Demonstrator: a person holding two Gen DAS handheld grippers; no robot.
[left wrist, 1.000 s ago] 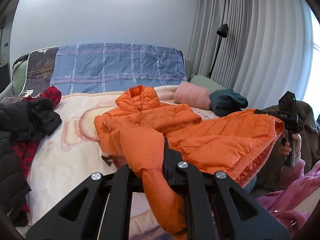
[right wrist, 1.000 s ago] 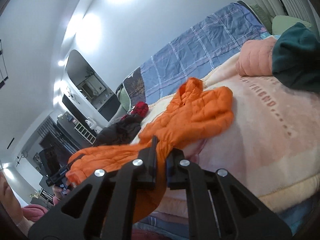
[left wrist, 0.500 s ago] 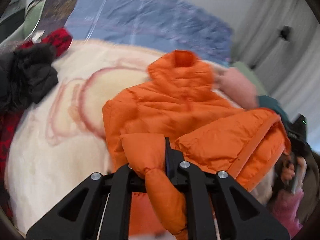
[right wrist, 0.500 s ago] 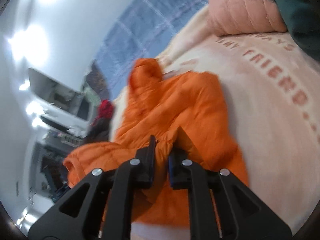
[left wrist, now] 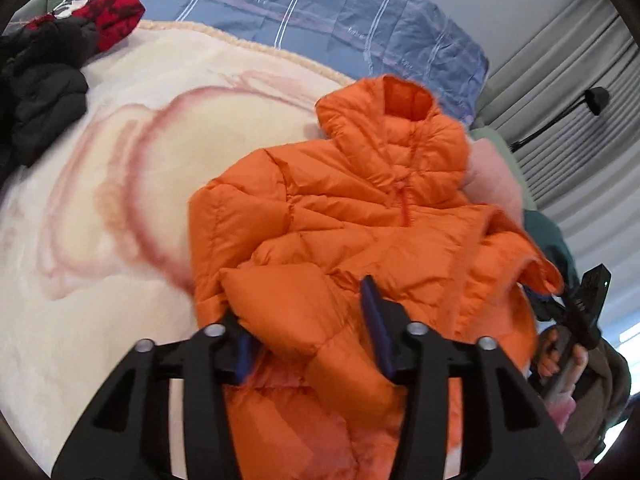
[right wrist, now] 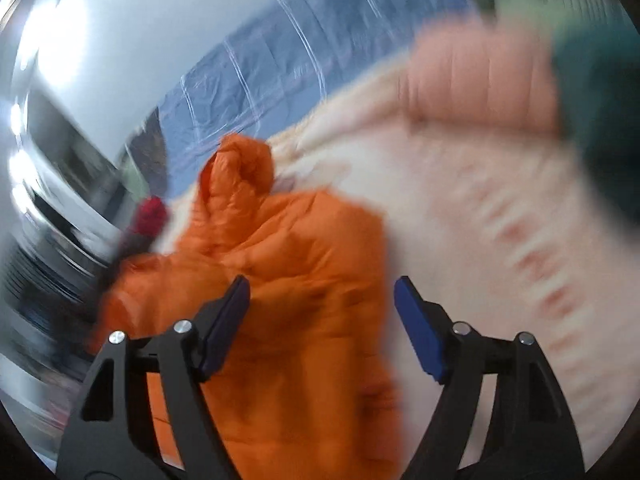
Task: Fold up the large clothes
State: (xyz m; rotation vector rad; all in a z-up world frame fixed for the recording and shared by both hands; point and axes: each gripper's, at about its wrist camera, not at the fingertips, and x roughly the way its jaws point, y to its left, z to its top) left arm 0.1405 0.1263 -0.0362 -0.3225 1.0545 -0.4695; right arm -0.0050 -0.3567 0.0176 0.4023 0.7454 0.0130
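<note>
An orange hooded puffer jacket (left wrist: 360,216) is lying on the bed, on top of a cream blanket (left wrist: 100,184) printed with a pink pattern, its hood pointing toward the head of the bed where a blue striped sheet (left wrist: 320,12) is covering the pillows. The jacket is lying partly folded, a sleeve doubled across its front.

The left gripper (left wrist: 308,332) is hovering over the jacket's near part with its jaws standing wide; a fold of sleeve is bulging up between the 2 blue pads (left wrist: 376,320), but they are not pinching it. The right gripper (right wrist: 320,320) is also showing wide-spread jaws, poised above the jacket's edge nearest the foot of the bed; that view is heavily smeared, so finer detail is lost. From the left wrist view, the right gripper is appearing beyond the jacket's right side, held in a hand (left wrist: 560,364).

A black coat (left wrist: 40,92) and a red garment (left wrist: 108,16) are sitting near the bed's left edge. A folded pink garment (right wrist: 480,80) and a dark teal one (right wrist: 600,120) are resting near the head of the bed, toward its right edge. Grey curtains (left wrist: 580,80) and a black lamp (left wrist: 596,100) are standing beyond.
</note>
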